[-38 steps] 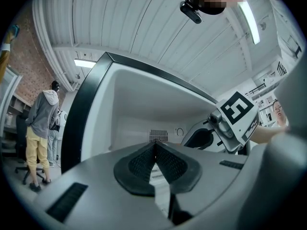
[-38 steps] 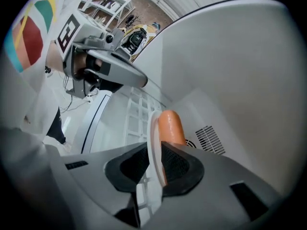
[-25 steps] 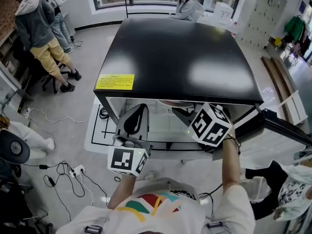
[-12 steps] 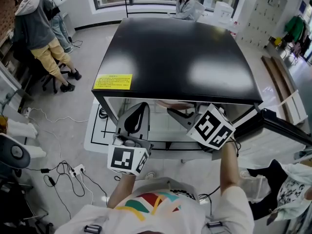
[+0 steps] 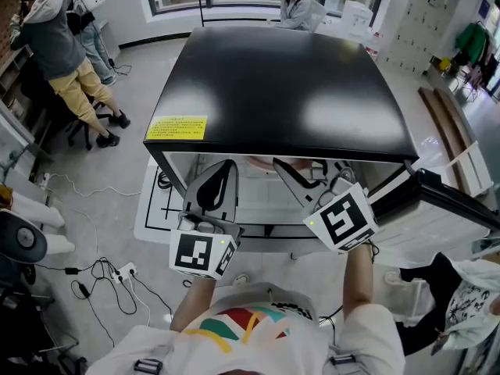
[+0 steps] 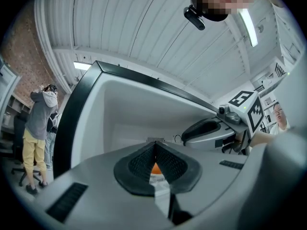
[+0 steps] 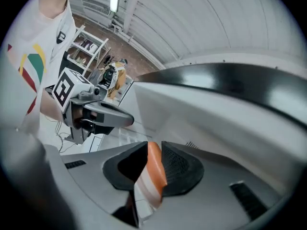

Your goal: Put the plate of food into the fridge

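– Status on right gripper (image 7: 152,147)?
– Jaws have just sprung apart, then eased in a touch. They stand spread now. The tool has drawn back out of the fridge (image 5: 289,84) toward the person.
– Anything between them?
– An orange strip (image 7: 154,163) shows in the gap, with dark space beside it. Can't tell if it's the dish seen past the tips or something touching a pad.
– So released?
– My read, yes. The plate of food (image 5: 262,162) shows as a pale rim just under the fridge's front lip, between the two tools, inside the compartment. The black top hides most of it.
– And left gripper (image 6: 154,146)?
– Pads pressed together at the tips, nothing pinched that I can see. It's parked at the opening and hasn't shifted.
– What's left?
– Probably back both tools clear and shut the door (image 5: 449,201), which stands open at right.
– Counts?
– Two grippers, one fridge, one door, one yellow label (image 5: 176,127), one plate. At least two bystanders: a person in a grey hoodie (image 5: 51,33) at far left and a seated person (image 5: 299,10) beyond the fridge.
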A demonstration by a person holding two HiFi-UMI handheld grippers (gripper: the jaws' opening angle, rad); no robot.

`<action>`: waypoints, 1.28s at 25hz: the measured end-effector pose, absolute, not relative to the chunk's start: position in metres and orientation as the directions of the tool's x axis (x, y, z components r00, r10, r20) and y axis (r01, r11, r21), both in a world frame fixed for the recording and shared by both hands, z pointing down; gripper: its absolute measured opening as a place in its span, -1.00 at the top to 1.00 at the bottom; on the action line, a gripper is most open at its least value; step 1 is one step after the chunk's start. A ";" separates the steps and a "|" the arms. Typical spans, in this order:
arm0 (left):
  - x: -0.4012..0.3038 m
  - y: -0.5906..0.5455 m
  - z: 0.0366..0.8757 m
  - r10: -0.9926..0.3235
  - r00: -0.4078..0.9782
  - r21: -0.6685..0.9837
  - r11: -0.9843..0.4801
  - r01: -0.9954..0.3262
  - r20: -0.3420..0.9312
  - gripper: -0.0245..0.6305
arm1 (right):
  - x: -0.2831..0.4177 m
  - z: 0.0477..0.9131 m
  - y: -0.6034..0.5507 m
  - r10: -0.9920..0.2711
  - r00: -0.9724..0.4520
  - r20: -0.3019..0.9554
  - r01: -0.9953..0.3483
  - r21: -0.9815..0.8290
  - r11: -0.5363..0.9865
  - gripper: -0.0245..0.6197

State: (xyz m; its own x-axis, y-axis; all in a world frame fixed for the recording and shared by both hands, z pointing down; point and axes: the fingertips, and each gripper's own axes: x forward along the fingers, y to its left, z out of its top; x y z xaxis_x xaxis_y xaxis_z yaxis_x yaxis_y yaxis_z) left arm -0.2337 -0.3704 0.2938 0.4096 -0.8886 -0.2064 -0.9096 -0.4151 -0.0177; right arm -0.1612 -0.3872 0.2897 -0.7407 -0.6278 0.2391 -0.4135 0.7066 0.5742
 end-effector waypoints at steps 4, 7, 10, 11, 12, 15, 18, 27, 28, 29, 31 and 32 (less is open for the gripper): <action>-0.227 -0.368 0.287 -0.880 0.420 -0.032 -0.424 -0.905 -0.220 0.91 | -0.148 0.279 -0.384 -0.719 -0.685 0.113 -0.539 0.585 0.606 0.93; -0.221 -0.363 0.282 -0.872 0.433 -0.047 -0.434 -0.899 -0.228 0.91 | -0.136 0.264 -0.377 -0.775 -0.631 -0.045 -0.688 0.496 0.531 0.93; -0.212 -0.360 0.279 -0.862 0.451 -0.062 -0.449 -0.891 -0.230 0.91 | -0.120 0.252 -0.365 -0.816 -0.549 -0.182 -0.821 0.299 0.486 0.93; -0.210 -0.359 0.278 -0.860 0.455 -0.065 -0.453 -0.889 -0.232 0.91 | -0.116 0.252 -0.361 -0.823 -0.533 -0.195 -0.837 0.261 0.480 0.93; -0.208 -0.358 0.277 -0.858 0.458 -0.068 -0.455 -0.888 -0.233 0.91 | -0.112 0.252 -0.357 -0.828 -0.522 -0.203 -0.847 0.236 0.476 0.93; -0.205 -0.352 0.273 -0.854 0.462 -0.072 -0.459 -0.886 -0.239 0.91 | -0.105 0.253 -0.346 -0.844 -0.488 -0.223 -0.871 0.187 0.454 0.93; -0.200 -0.345 0.268 -0.847 0.471 -0.081 -0.467 -0.881 -0.246 0.91 | -0.098 0.259 -0.334 -0.859 -0.459 -0.229 -0.888 0.136 0.438 0.93; -0.185 -0.334 0.270 -0.838 0.494 -0.101 -0.484 -0.869 -0.231 0.91 | -0.090 0.279 -0.322 -0.888 -0.414 -0.200 -0.910 0.119 0.398 0.93; -0.184 -0.334 0.270 -0.838 0.495 -0.103 -0.485 -0.869 -0.229 0.91 | -0.090 0.281 -0.321 -0.890 -0.412 -0.196 -0.911 0.118 0.396 0.93; -0.184 -0.333 0.270 -0.838 0.496 -0.104 -0.485 -0.868 -0.228 0.91 | -0.089 0.282 -0.320 -0.891 -0.411 -0.192 -0.911 0.117 0.395 0.93; -0.182 -0.332 0.270 -0.838 0.497 -0.107 -0.485 -0.868 -0.227 0.91 | -0.089 0.285 -0.319 -0.893 -0.409 -0.186 -0.912 0.115 0.394 0.93; -0.182 -0.332 0.270 -0.838 0.496 -0.108 -0.485 -0.868 -0.227 0.91 | -0.089 0.285 -0.318 -0.894 -0.409 -0.185 -0.912 0.115 0.394 0.93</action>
